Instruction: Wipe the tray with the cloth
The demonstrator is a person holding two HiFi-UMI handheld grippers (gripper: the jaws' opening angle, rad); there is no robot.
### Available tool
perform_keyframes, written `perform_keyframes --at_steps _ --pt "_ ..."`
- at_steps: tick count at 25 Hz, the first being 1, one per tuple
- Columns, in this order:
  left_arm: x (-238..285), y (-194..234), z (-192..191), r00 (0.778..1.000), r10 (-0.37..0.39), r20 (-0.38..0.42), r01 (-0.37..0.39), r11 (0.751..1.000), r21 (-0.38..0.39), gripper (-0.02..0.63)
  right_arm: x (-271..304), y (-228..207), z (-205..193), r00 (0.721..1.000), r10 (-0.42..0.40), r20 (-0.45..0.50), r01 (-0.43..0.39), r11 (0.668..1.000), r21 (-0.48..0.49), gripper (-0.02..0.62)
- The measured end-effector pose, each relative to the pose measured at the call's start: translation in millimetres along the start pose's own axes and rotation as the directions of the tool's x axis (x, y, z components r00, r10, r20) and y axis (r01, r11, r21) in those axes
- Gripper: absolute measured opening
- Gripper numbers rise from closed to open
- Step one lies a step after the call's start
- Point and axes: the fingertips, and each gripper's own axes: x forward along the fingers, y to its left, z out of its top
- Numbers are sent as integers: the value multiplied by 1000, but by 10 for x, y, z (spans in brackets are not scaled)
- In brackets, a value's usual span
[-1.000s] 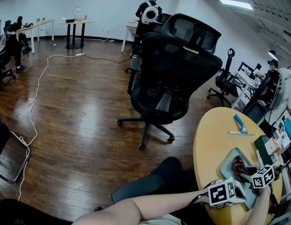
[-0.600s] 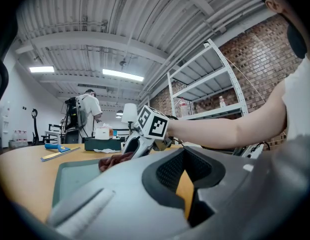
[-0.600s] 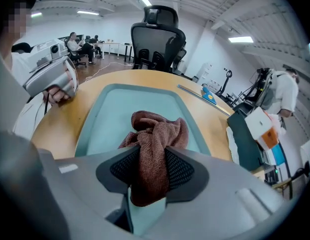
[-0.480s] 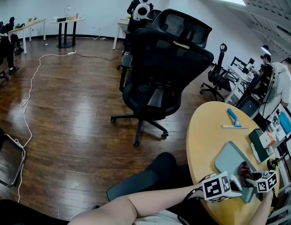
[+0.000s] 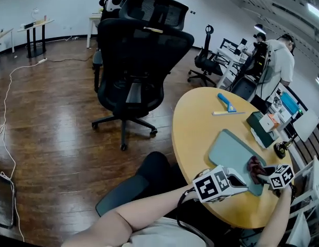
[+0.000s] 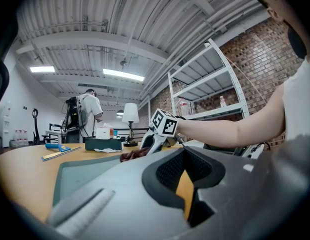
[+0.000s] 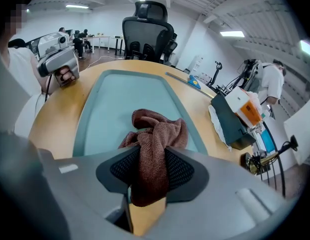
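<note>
A light teal tray [image 5: 229, 151] lies on the round yellow table [image 5: 195, 122]. A brown cloth [image 5: 254, 166] rests on the tray's near right part. My right gripper [image 5: 263, 172] is shut on the cloth [image 7: 157, 134], which bunches up between its pads over the tray [image 7: 120, 94]. My left gripper [image 5: 241, 181] hovers at the tray's near edge with its jaws together and nothing between them. In the left gripper view its tips [image 6: 187, 184] sit over bare table beside the tray [image 6: 80, 176], with the cloth [image 6: 132, 155] and right gripper [image 6: 145, 149] beyond.
A blue scraper [image 5: 226, 103] lies at the table's far side. A dark box [image 5: 262, 125] and a small lamp [image 5: 280, 148] stand to the right of the tray. A black office chair [image 5: 136, 60] stands left of the table. A person [image 5: 275, 60] stands behind it.
The head view has swung so the table sits nearer the middle. My right gripper has dragged the cloth along the tray toward its near end. The left gripper stays at the near edge.
</note>
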Motion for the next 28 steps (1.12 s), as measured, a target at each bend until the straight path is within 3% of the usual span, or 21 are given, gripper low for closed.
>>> perform_keyframes --at_steps 9,28 --pt "17 82 -31 1000 3 -2 -3 1000 0 2 216 49 224 998 37 51 -34 998 -54 146" --pt "0 22 1 1000 -4 8 4 1000 -8 2 803 607 1664 980 163 115 -127 955 -268 146"
